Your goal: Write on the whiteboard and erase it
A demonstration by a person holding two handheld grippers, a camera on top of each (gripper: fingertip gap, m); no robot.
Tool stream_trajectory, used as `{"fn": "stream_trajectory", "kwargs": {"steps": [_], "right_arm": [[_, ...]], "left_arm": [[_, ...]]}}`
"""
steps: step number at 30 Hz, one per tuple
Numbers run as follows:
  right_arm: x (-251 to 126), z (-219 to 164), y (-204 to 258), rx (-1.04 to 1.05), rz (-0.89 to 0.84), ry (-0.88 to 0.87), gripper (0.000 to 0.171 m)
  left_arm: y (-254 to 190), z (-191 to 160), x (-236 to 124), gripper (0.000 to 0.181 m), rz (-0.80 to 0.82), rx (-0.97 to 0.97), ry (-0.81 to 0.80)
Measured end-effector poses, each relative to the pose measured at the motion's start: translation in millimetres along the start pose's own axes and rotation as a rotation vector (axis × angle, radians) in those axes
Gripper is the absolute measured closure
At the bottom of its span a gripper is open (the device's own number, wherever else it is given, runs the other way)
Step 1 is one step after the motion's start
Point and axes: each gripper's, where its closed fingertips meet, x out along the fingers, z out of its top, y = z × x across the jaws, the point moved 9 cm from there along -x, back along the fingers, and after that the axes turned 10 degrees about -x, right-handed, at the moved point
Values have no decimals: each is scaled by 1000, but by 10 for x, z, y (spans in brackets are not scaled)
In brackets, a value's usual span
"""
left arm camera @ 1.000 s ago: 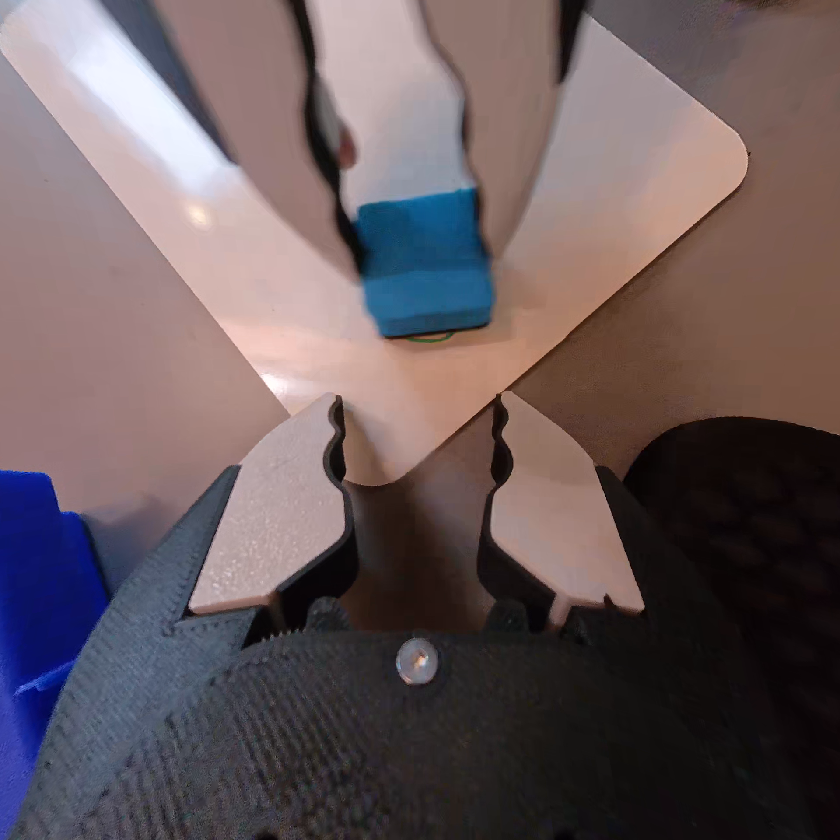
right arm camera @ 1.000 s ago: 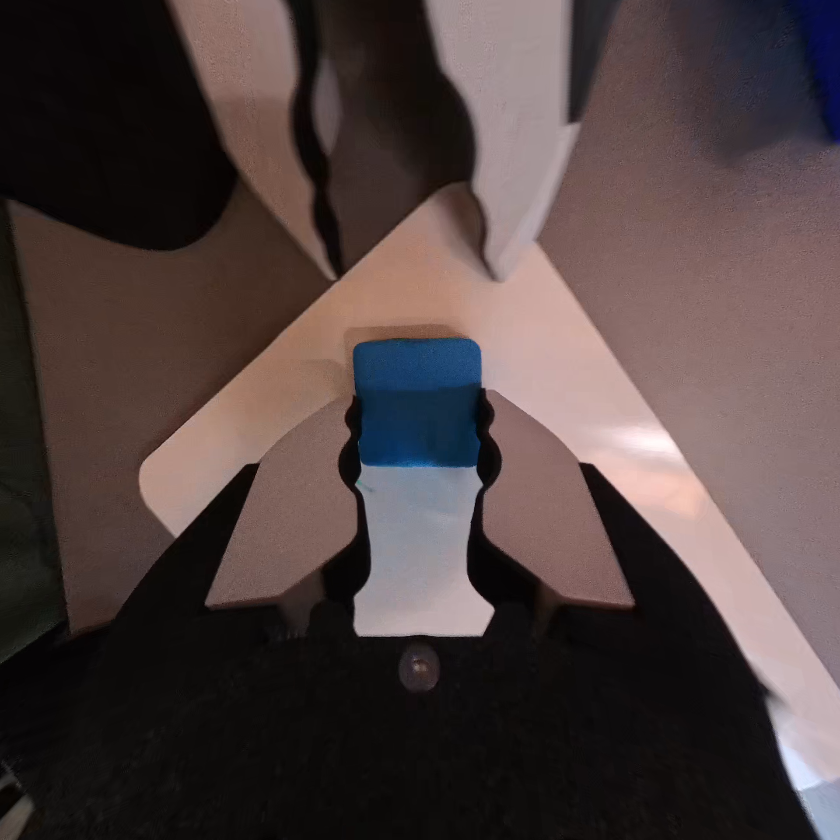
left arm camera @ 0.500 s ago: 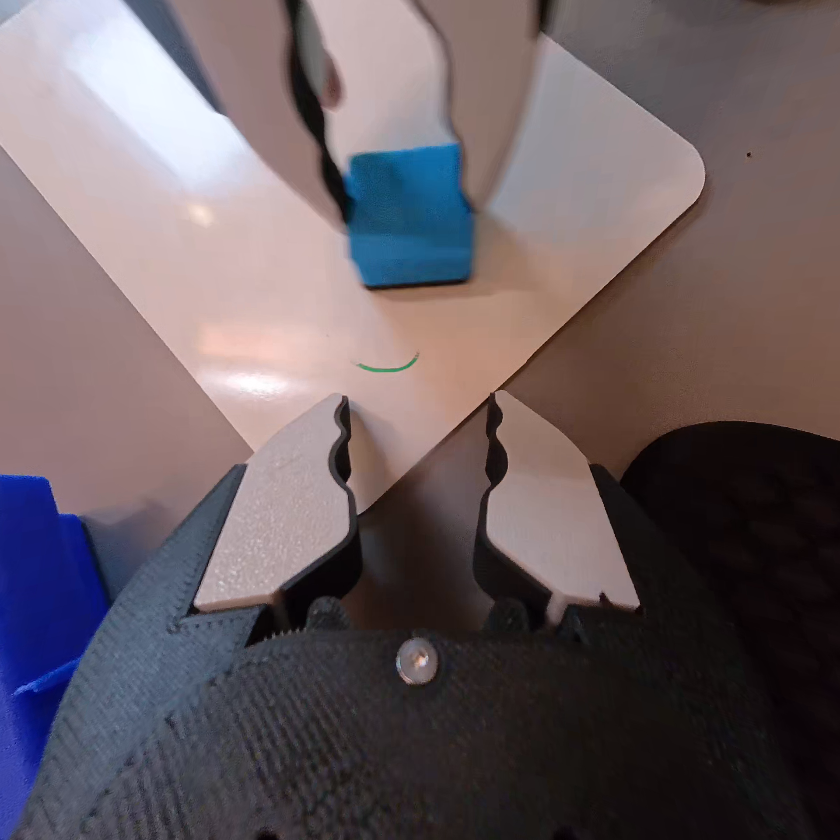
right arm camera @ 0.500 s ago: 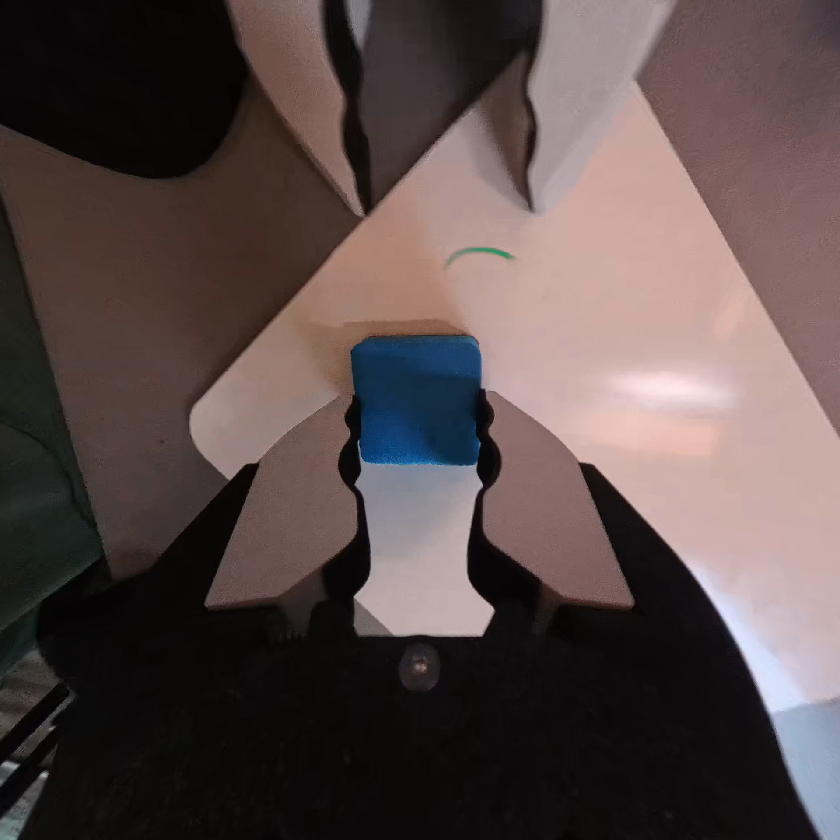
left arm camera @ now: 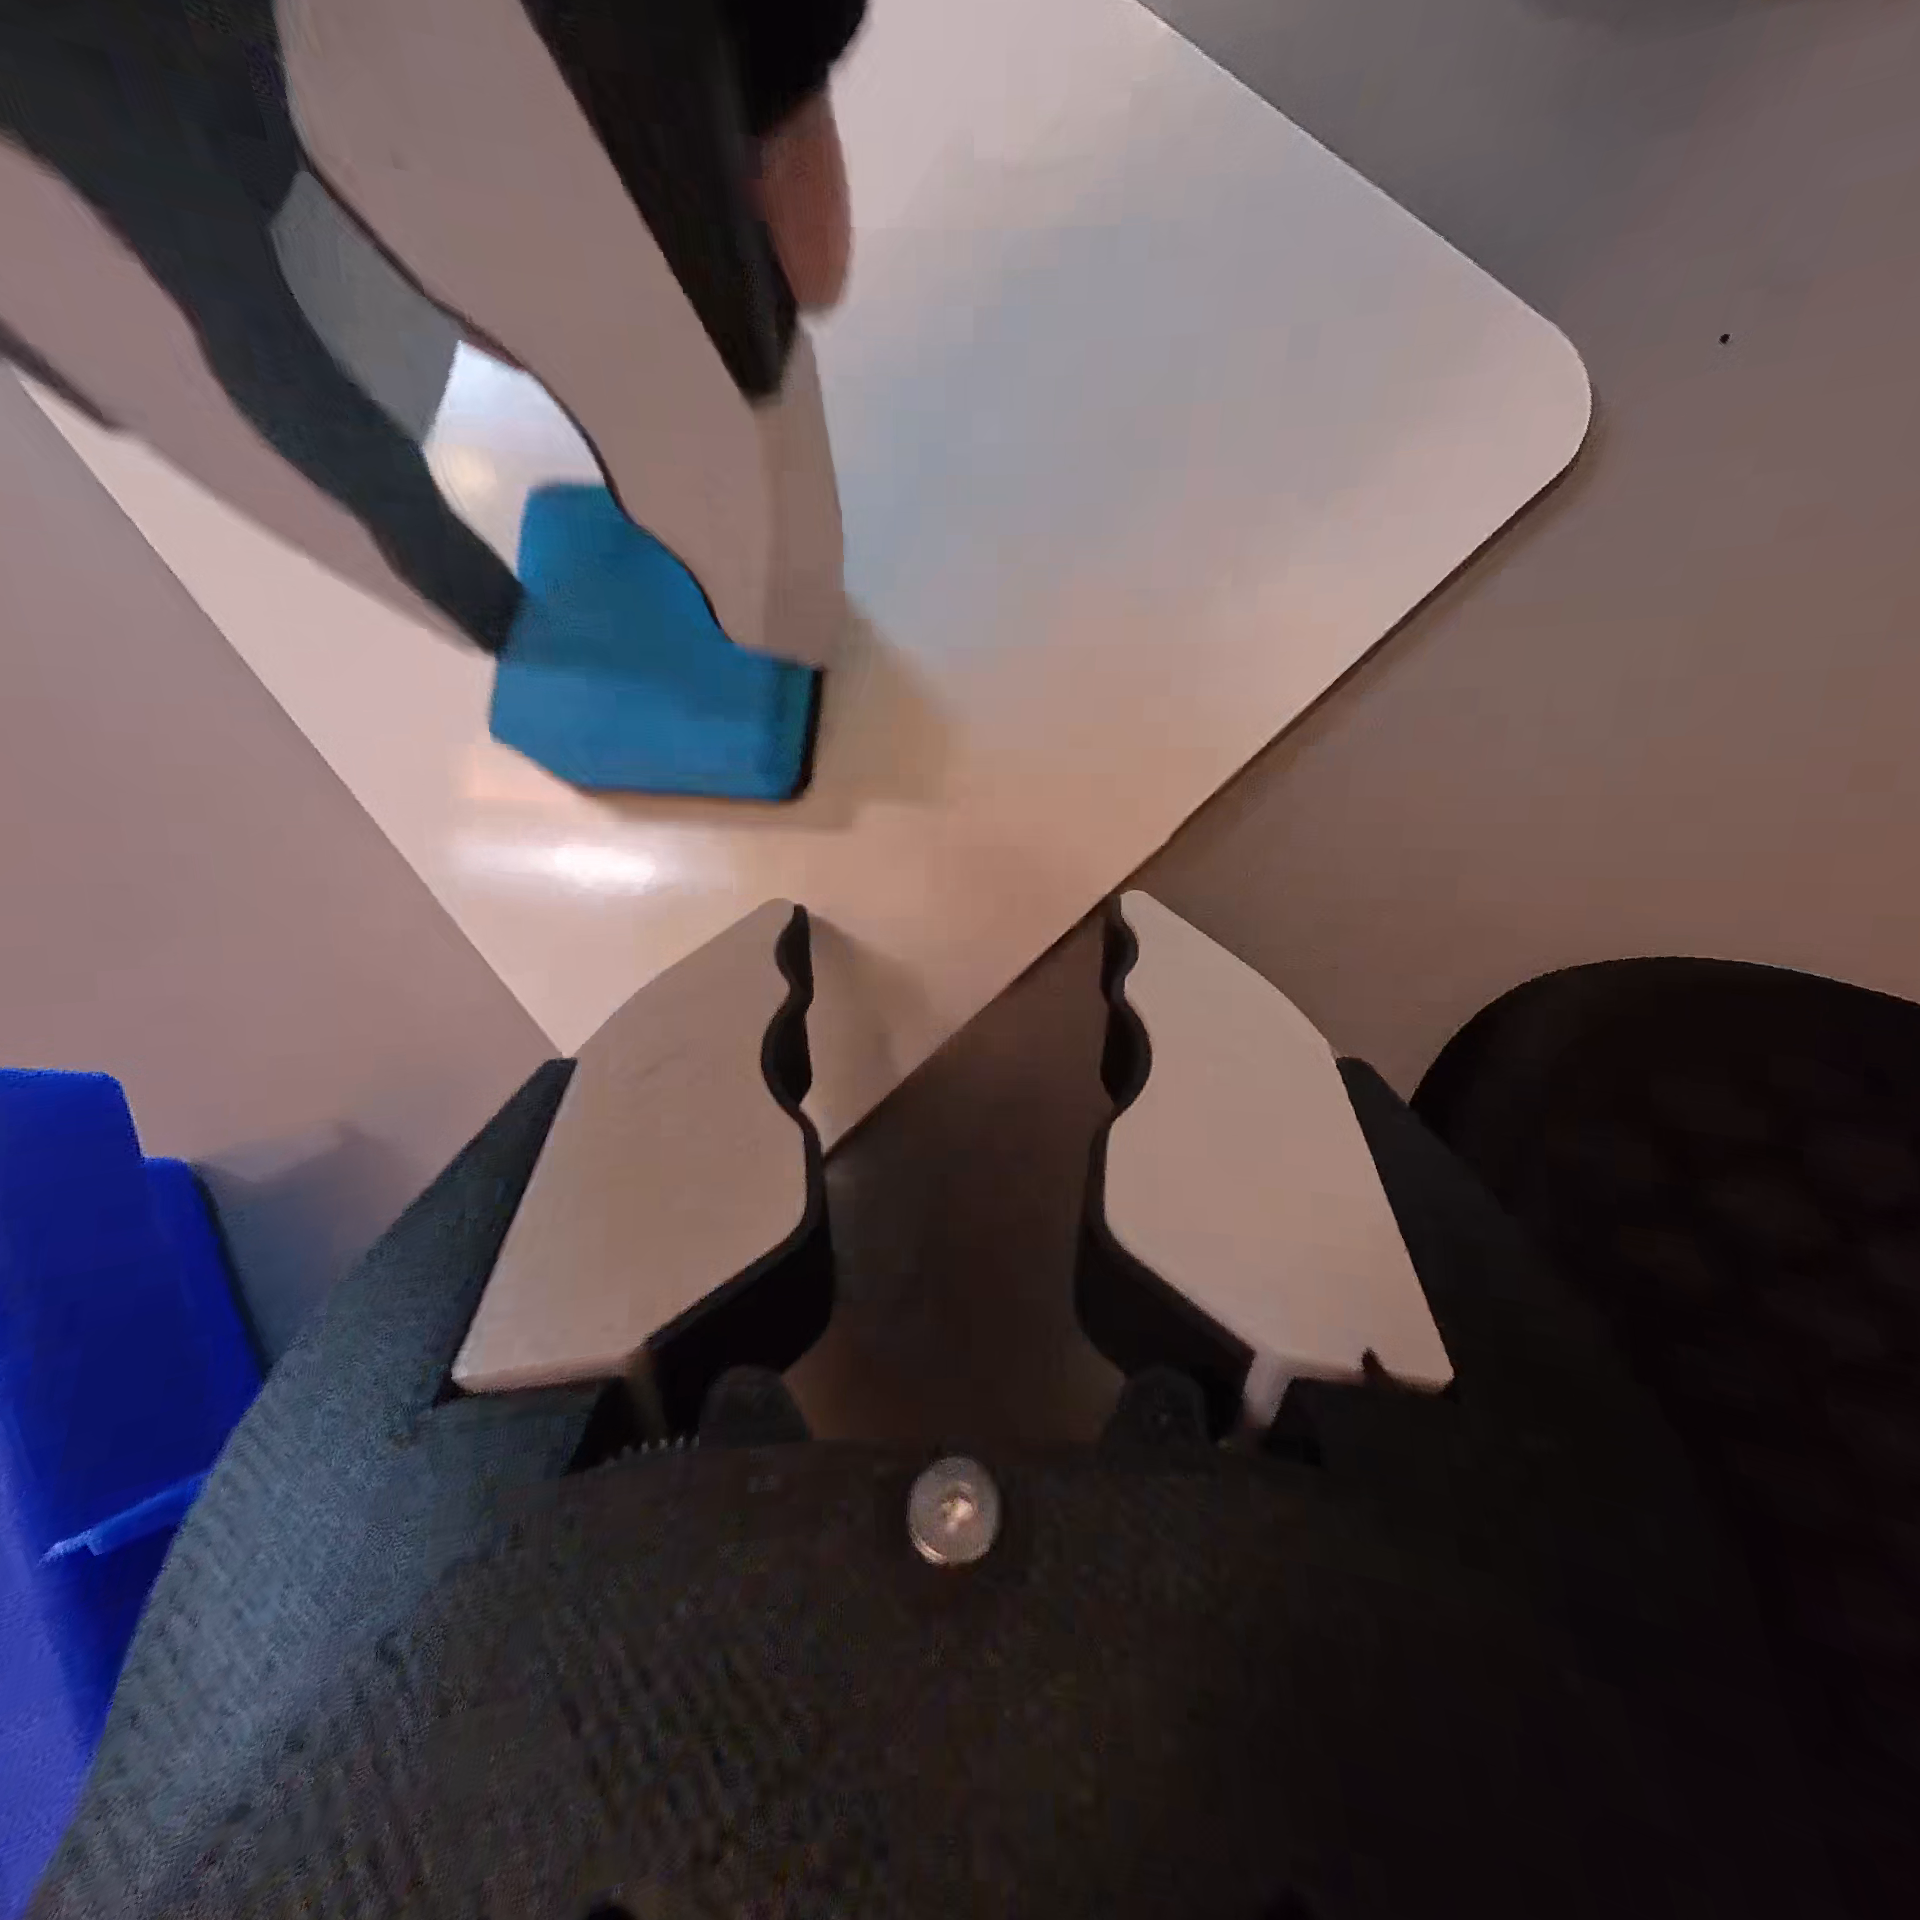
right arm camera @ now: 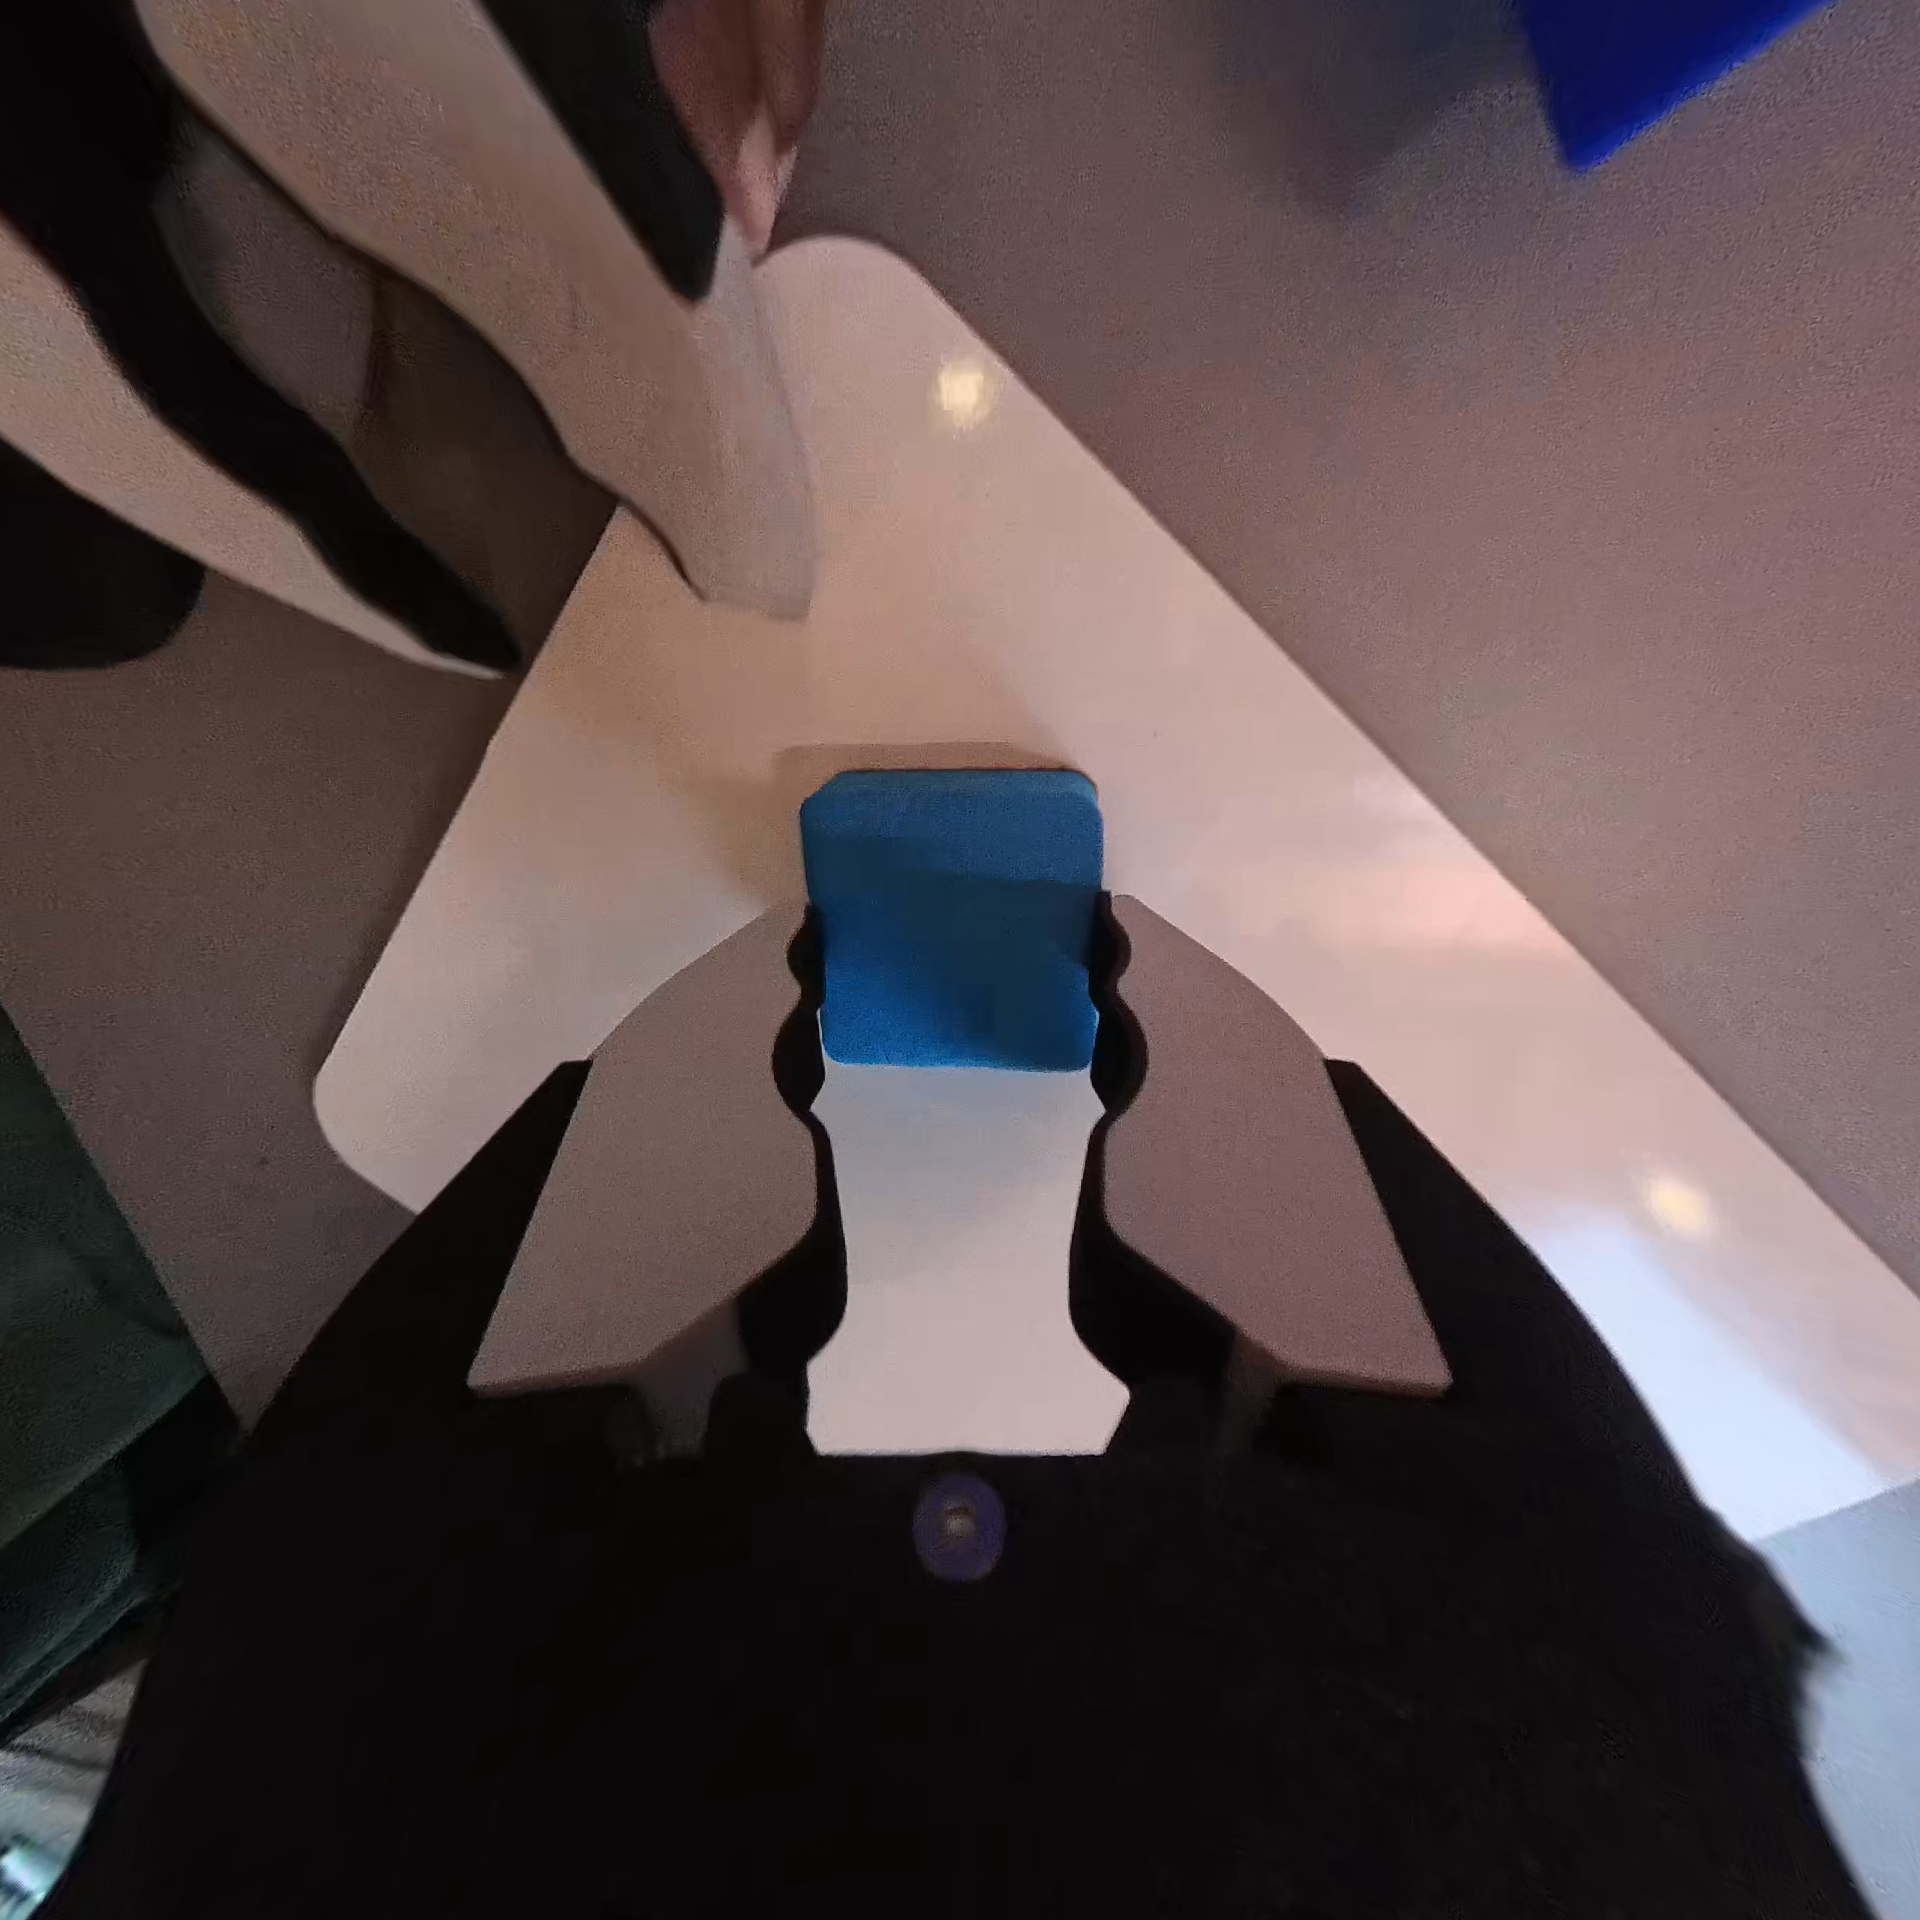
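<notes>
A white whiteboard [left arm camera: 1143,468] lies corner-on on the brown table, and no marks show on it. My right gripper [right arm camera: 951,925] is shut on a blue eraser [right arm camera: 951,914] and holds it flat on the board. In the left wrist view the right gripper [left arm camera: 649,639] comes in from the upper left with the eraser [left arm camera: 623,727]. My left gripper [left arm camera: 951,914] is open and empty over the board's near corner. It also shows in the right wrist view [right arm camera: 623,634] at the top left, above the whiteboard [right arm camera: 1299,935].
A blue bin [left arm camera: 62,1299] stands left of my left gripper and shows at the top right of the right wrist view [right arm camera: 1662,73]. A black rounded object [left arm camera: 1662,1195] sits on the table to the right. A person's finger [left arm camera: 821,208] shows behind the right gripper.
The right gripper turned and swept the eraser over the spot where a short green stroke showed half a second ago. The stroke no longer shows. The left gripper stayed put.
</notes>
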Motion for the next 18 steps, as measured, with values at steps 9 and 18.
{"fn": "stream_trajectory", "kwargs": {"steps": [9, 18], "right_arm": [[-66, -421, 94, 5, 10, 15, 121], [-61, -632, 490, -59, 42, 26, 121]], "left_arm": [[31, -26, -30, 126, 11, -15, 9], [44, -32, -29, 124, 9, -27, 7]]}}
